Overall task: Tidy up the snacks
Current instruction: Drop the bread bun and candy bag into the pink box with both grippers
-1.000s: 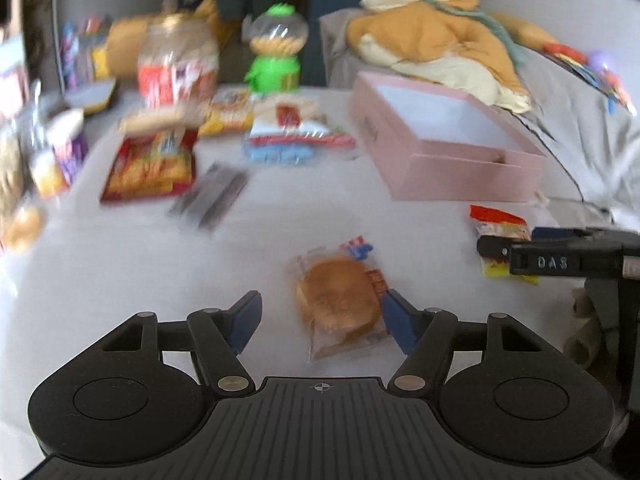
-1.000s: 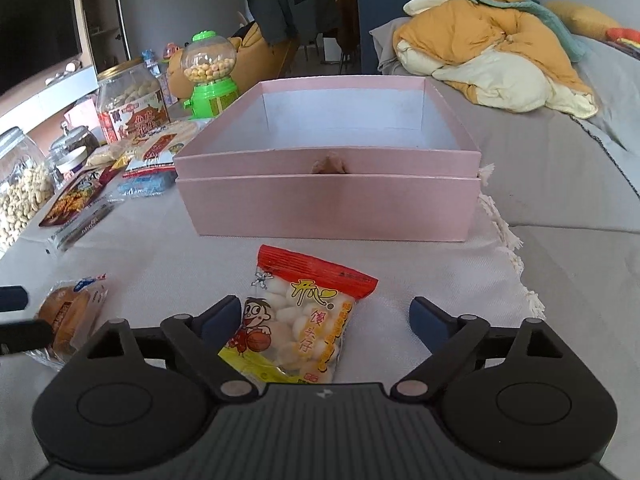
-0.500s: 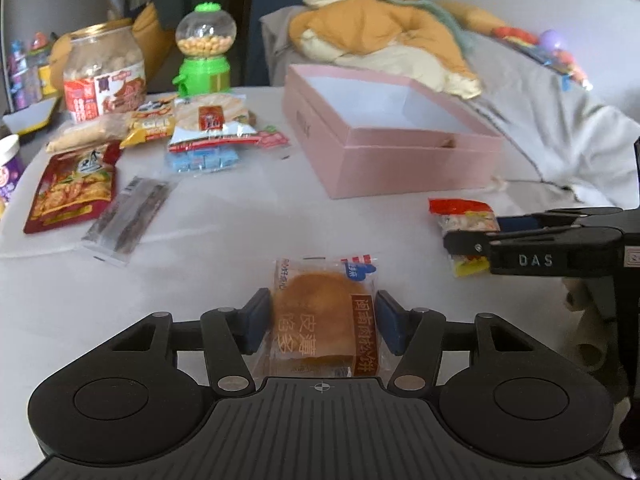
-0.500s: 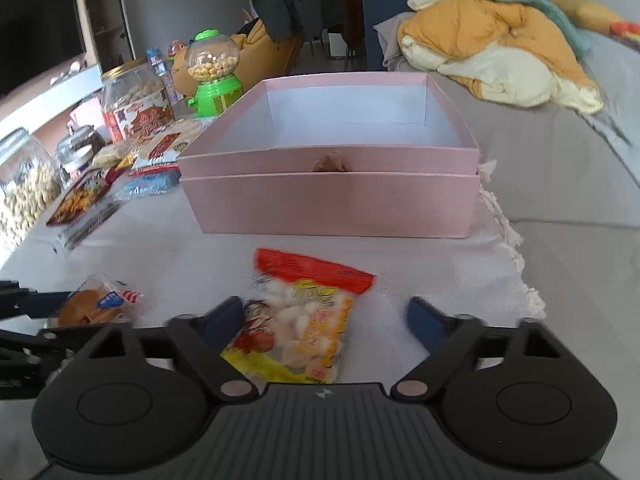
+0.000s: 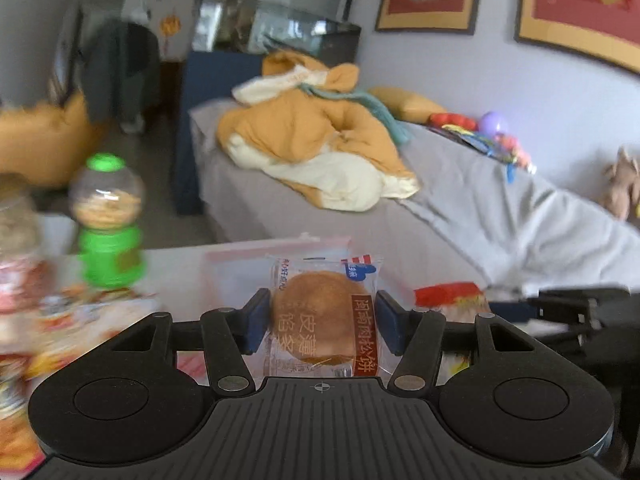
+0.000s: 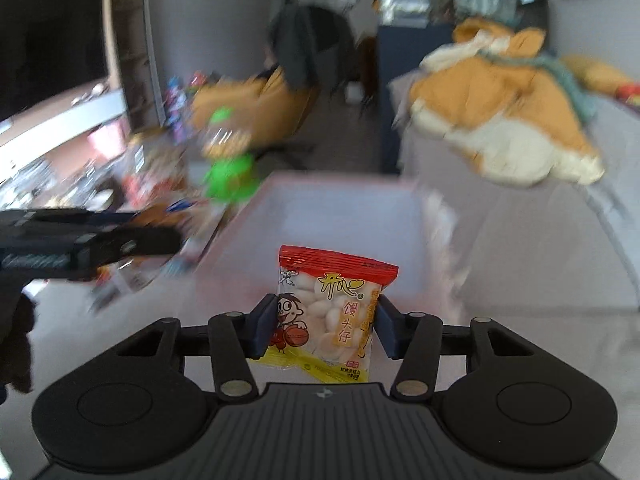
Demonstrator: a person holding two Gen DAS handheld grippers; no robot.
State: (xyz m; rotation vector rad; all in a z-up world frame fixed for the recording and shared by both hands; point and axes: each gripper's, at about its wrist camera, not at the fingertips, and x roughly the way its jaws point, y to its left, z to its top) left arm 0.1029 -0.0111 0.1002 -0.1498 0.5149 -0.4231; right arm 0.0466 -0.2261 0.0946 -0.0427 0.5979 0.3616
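Snacks in hand: I hold two, one per gripper, both lifted off the desk (image 6: 120, 328).
Meat-floss pastry packet (image 5: 324, 316): clamped across its width in my left gripper (image 5: 320, 322); the fingers (image 5: 256, 320) press on both side edges of the clear wrapper, long axis upright.
Steamed-bun-puff bag (image 6: 328, 316): clamped the same way in my right gripper (image 6: 326, 326), red top seam up, yellow base down by the gripper body.
Pink box (image 6: 340, 220): open-topped, straight ahead of the right gripper and directly behind its bag; from the left wrist view it shows only as a pale blurred edge (image 5: 240, 264) behind the pastry.
Key relation: I judge the box to be the place for both snacks; the right gripper faces it squarely and looks the nearer, the left comes in from the side.
Arms: left gripper shows at the left edge of the right wrist view (image 6: 80, 244), right gripper at the right edge of the left view (image 5: 576, 308); near each other, so they could crowd over the box.
In the way: the box's near wall, which each packet has to clear.
Around: green gumball dispenser (image 5: 108, 224) and loose snack packets (image 5: 80, 320) on the desk's left, blurred; orange-and-cream blanket (image 5: 320, 156) on the bed (image 5: 500, 216) behind.
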